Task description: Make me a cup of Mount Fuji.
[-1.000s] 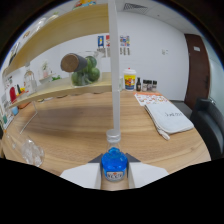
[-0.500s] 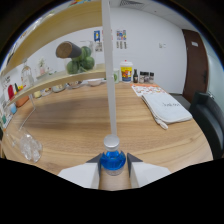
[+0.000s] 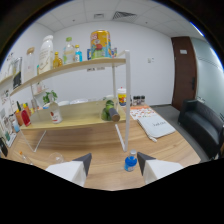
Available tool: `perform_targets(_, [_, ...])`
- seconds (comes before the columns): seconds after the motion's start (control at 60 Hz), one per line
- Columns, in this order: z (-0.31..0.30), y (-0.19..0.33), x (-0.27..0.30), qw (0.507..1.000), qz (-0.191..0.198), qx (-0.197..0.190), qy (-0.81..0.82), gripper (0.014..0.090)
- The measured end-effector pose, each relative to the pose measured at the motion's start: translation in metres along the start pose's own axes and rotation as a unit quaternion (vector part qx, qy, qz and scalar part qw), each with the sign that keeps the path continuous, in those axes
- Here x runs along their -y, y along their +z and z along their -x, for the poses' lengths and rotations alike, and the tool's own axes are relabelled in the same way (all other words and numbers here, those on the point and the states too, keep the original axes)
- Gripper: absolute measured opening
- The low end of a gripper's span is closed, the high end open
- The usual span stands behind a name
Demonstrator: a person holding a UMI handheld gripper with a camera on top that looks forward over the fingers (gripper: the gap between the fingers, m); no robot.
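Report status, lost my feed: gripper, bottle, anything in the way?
Gripper open. Blue-capped bottle stands between the fingers, on the table. White shelf post just behind it; a glass off to the side.

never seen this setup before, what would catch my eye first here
Probably the white two-tier shelf rack standing on the wooden table, its top tier lined with bottles and a big yellow can. Nearer, a small blue-labelled bottle stands between the tips of the open gripper. A white booklet lies beyond, beside the rack.
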Motion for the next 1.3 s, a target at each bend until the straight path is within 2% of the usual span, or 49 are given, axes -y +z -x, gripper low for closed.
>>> perform_targets(0.167, [0.073,-0.027,0.0,1.0,-0.011,0.028,0.003,0.0852])
perform_targets(0.417, [0.171,-0.031,0.008,0.998,-0.027,0.056,0.004,0.0852])
perform_targets(0.667, [0.237,-0.062,0.118,0.996,-0.072,0.057,0.017,0.0855])
perform_targets(0.917, [0.285,-0.09,0.229,0.987,-0.144,0.074,-0.024,0.0852])
perform_targets(1.05, [0.3,-0.079,0.254,0.983,-0.159,0.083,-0.032,0.0853])
perform_targets(1.3, [0.313,-0.014,0.262,0.986,-0.139,0.084,-0.033,0.084])
